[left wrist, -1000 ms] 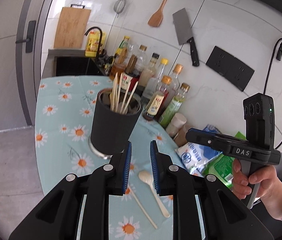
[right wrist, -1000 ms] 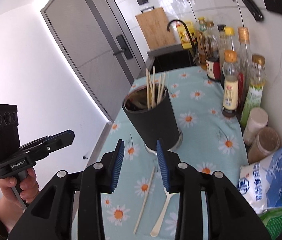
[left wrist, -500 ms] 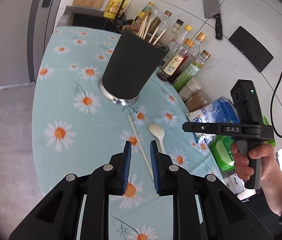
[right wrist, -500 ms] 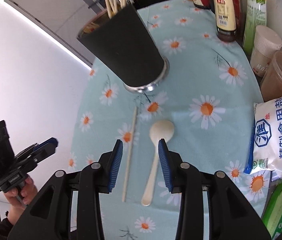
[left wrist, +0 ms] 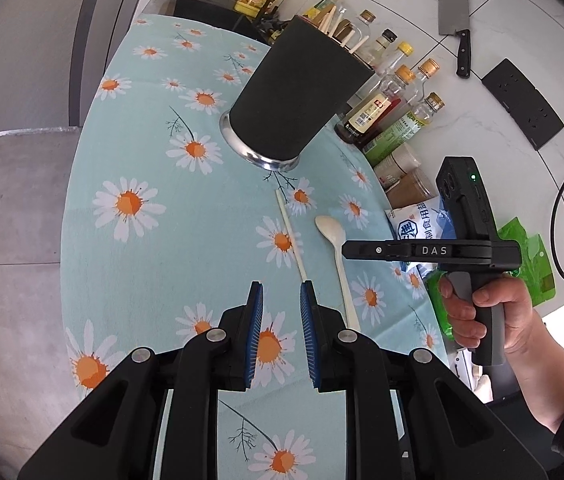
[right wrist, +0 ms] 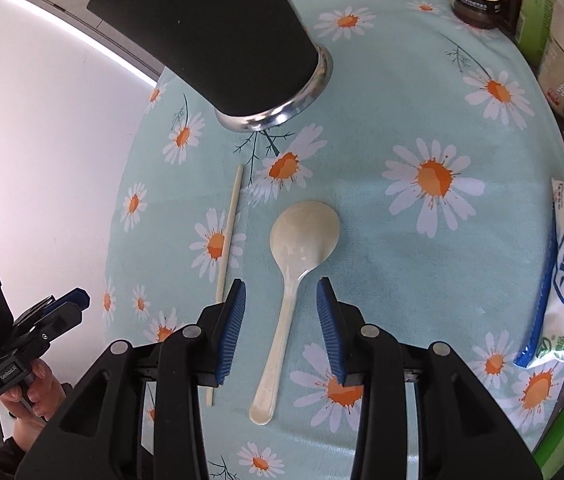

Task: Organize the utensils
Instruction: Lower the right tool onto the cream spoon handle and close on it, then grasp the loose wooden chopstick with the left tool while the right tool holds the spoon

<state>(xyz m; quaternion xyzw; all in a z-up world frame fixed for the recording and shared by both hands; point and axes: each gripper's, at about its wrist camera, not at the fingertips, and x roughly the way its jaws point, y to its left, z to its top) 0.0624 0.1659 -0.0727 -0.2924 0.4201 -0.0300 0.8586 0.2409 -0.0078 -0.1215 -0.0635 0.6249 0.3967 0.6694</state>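
Reaching for pickup: the right claw [right wrist: 281, 296] hangs with jaws apart astride the cream plastic spoon [right wrist: 296, 264] lying on the daisy-cloth counter [right wrist: 422, 112] below the black holder cup [right wrist: 217, 36], the left claw [left wrist: 281, 300] narrowly parted and empty beside the pale chopstick [left wrist: 290, 236]; next, lower and pinch the handle.

Both wrist views look down, sharing the spoon [left wrist: 332, 236].

Left gripper [left wrist: 281, 300] hangs over the daisy-print counter [left wrist: 149, 248] with nothing between its blue pads, gap pretty narrow. A single chopstick [left wrist: 290, 236] lies just ahead, white spoon [left wrist: 336, 252] beside it. Black holder [left wrist: 300, 96] full of chopsticks stands further back, bottles [left wrist: 386, 100] behind it. Right gripper [left wrist: 434, 250] held over on the right
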